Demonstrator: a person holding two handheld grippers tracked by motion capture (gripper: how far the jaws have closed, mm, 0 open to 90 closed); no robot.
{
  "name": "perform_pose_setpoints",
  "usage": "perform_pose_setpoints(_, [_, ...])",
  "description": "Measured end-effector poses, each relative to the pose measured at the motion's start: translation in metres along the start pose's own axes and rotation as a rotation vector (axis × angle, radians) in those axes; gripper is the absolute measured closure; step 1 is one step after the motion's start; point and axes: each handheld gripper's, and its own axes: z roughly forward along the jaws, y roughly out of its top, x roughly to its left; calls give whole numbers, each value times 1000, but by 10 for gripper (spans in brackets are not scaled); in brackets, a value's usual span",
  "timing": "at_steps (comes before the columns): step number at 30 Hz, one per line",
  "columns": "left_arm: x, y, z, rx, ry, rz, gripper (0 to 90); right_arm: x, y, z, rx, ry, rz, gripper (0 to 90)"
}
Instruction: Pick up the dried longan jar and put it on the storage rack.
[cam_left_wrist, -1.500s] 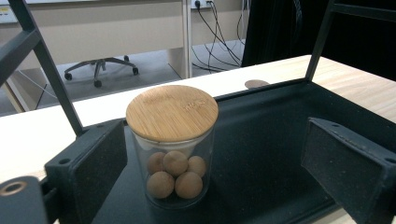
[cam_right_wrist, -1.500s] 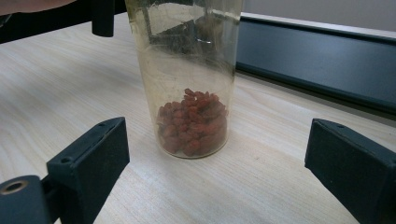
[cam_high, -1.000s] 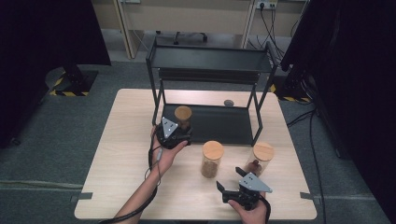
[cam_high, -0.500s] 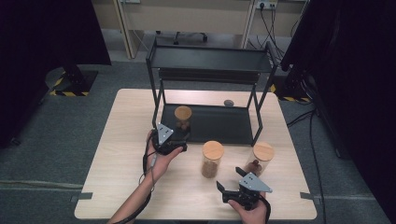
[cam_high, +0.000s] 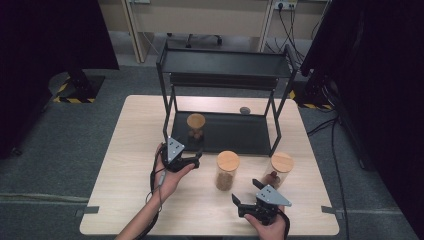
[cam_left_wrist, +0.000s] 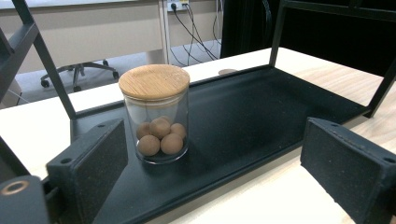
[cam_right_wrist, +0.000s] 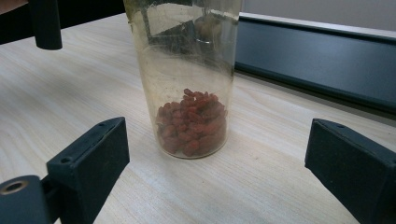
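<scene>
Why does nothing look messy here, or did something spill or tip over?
Nothing stands out. The jar of brown balls stands upright with its lid on, on the black shelf tray. The jar of red bits stands upright on the table. No spills.

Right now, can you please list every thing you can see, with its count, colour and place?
Table: one, light wood, centre of floor.
Rack: one, black metal, two levels, far half of table.
Short jar: one, clear, wooden lid, brown balls inside, on rack's bottom tray.
Middle jar: one, clear, wooden lid, on table before rack.
Right jar: one, clear, wooden lid, red bits inside, by rack's right leg.
Small disc: one, grey, behind rack.
Office chair: one, dark, far floor.
Left gripper: black, open, pointing at short jar.
Right gripper: black, open, near table's front edge.
</scene>
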Motion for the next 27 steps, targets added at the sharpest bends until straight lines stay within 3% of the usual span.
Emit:
perform_pose_setpoints(17, [-4, -21, -14, 21, -31, -16, 71, 0, 0, 0, 0, 0, 0, 67])
perform_pose_setpoints(27, [-9, -30, -20, 21, -49, 0, 71, 0, 0, 0, 0, -1, 0, 67])
